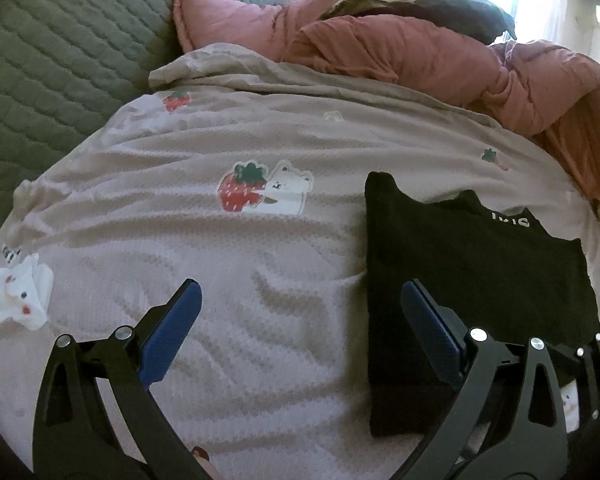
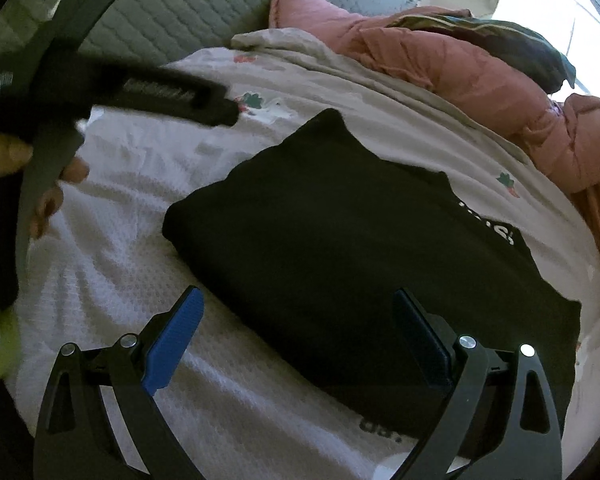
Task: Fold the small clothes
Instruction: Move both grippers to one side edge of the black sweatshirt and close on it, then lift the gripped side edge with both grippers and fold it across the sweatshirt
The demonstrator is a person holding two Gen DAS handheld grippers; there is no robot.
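Folded black garment (image 2: 340,240) flat on the bed (image 1: 240,280), long axis running from the near edge toward the pink duvet (image 1: 460,64). Right hand-held gripper (image 2: 300,344) released, jaws wide, directly over its near end, nearer. Left hand-held gripper (image 1: 300,328) released too, garment off to its right.

The black garment (image 2: 340,248) is soft matt cloth. The bedsheet (image 1: 204,248) under it is pale, waffle-textured fabric with printed strawberries. The left hand-held gripper (image 1: 300,320) has matt black plastic arms, ribbed blue pads (image 1: 172,332) and shiny metal rivets (image 1: 478,335). The pink quilt (image 1: 440,56) looks crinkled.
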